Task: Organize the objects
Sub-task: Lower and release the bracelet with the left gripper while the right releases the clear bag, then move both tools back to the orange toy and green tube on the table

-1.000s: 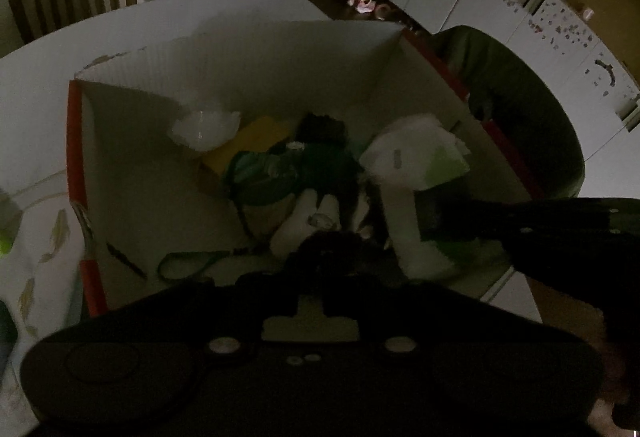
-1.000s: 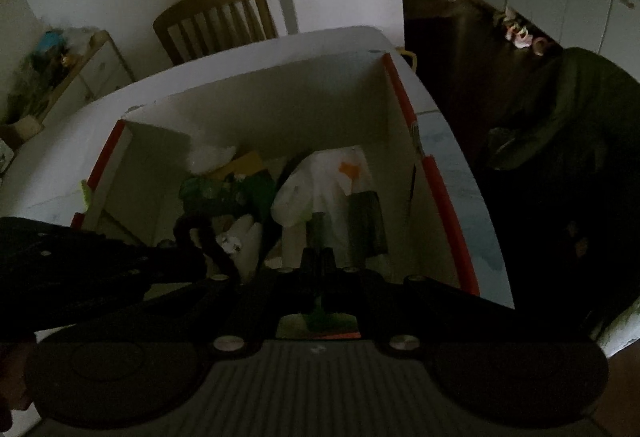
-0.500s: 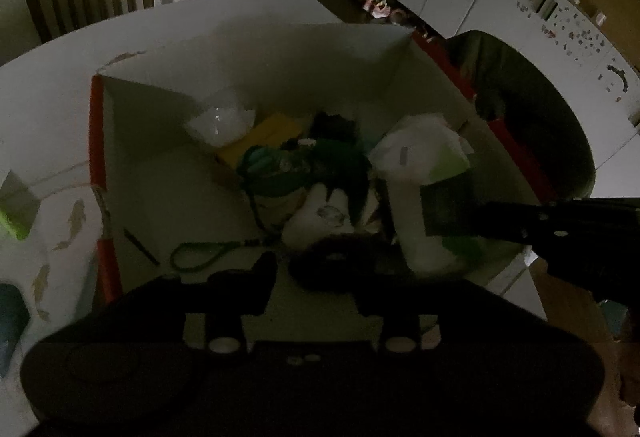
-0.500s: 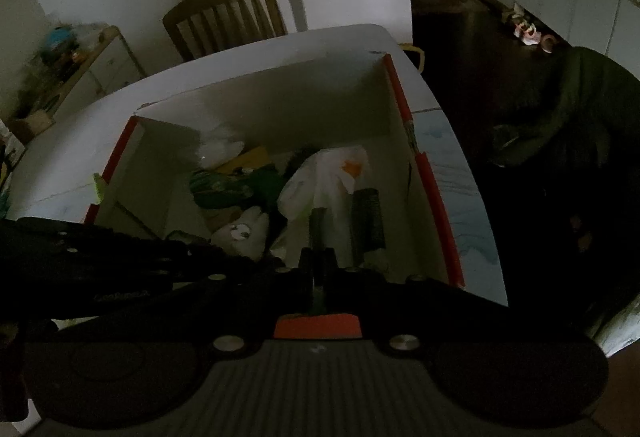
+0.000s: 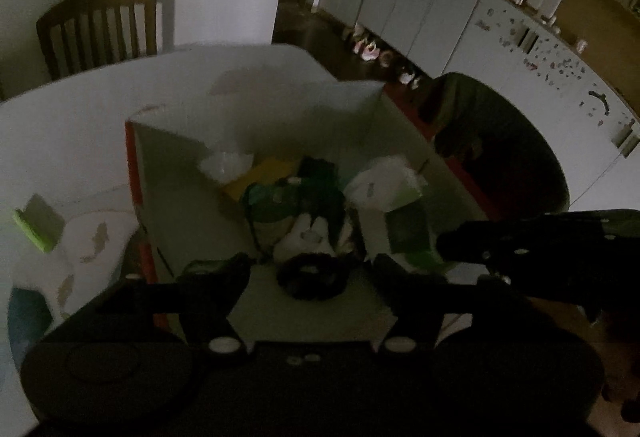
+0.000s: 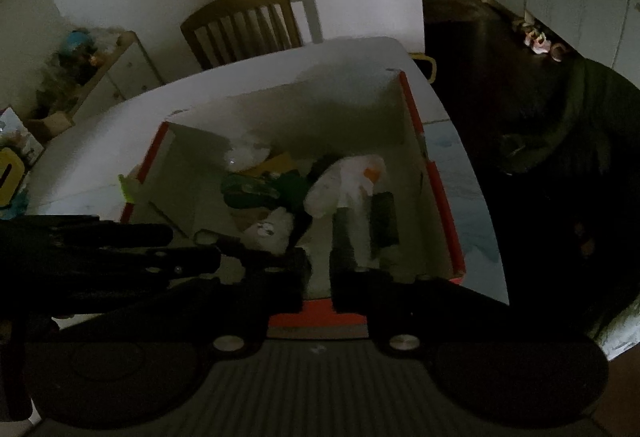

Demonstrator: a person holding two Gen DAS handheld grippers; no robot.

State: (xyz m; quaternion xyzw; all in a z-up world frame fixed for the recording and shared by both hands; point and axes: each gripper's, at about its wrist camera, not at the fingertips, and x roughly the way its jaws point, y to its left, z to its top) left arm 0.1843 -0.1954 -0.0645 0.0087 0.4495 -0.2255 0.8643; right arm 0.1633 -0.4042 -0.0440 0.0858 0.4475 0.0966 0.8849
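Where the dim light allows, the white bench (image 5: 80, 125) fills the left and middle of the left wrist view, with a chair (image 5: 100, 29) at upper left behind it. At frame centre on the bench sits the open box (image 5: 280, 109), white inside with red outer edges (image 6: 436, 189). Its contents lie heaped toward the middle and right: a white bag (image 5: 384, 181) right of centre, a green bag (image 5: 276, 201) at centre, a yellow item (image 5: 260, 177) just above it, a clear plastic piece (image 5: 228, 163) at its upper left, and a white plush (image 5: 308, 237) below the green bag. A black ring (image 5: 310, 277) lies at lower centre on the box floor.

The left hand-held gripper (image 5: 310, 269) has its fingers spread wide on either side of the ring, not touching it. The right hand-held gripper (image 6: 320, 269) at lower centre of its view is slightly parted, pinching nothing, above the box's near wall. A green-edged pad (image 5: 36, 223) lies at left on the bench.
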